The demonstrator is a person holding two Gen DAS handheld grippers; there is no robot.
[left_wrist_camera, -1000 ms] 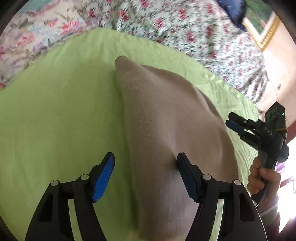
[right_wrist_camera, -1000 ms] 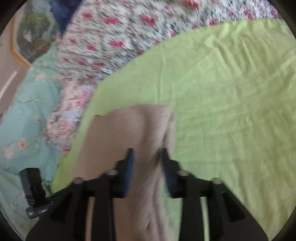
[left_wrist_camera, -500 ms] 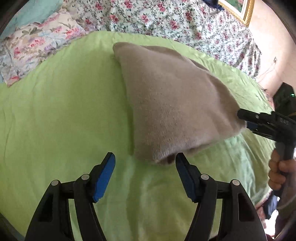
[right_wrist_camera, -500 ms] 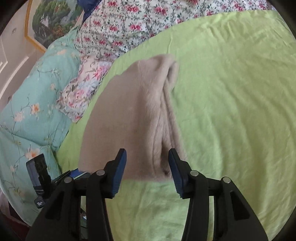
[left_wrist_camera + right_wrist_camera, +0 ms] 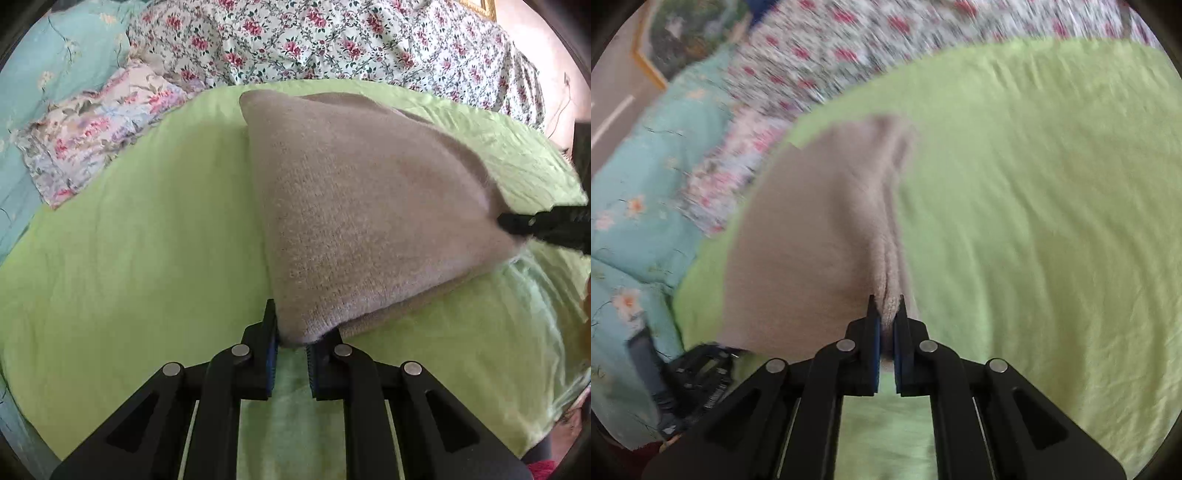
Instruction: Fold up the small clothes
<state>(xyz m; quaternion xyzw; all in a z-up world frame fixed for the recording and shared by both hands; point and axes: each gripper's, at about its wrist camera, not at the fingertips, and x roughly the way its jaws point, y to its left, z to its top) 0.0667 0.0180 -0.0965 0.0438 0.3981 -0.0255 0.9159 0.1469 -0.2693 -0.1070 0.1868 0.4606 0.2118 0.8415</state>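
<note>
Folded beige knit garment (image 5: 362, 206) lying on the green sheet (image 5: 140, 251), its far tip toward the floral quilt (image 5: 332, 40), the teal floral pillow (image 5: 48, 74) off beyond the sheet's edge. Left gripper (image 5: 291, 341) narrowed onto the garment's near corner, 2 blue-padded fingers pinching the fabric. Right gripper (image 5: 885, 325) likewise clamped on another near corner of the garment (image 5: 812, 229), at the layered fold edge; right view motion-blurred.

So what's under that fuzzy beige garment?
The folded fuzzy beige garment lies on a lime-green sheet; both claws pinch its near corners. Whatever is directly beneath stays covered.
</note>
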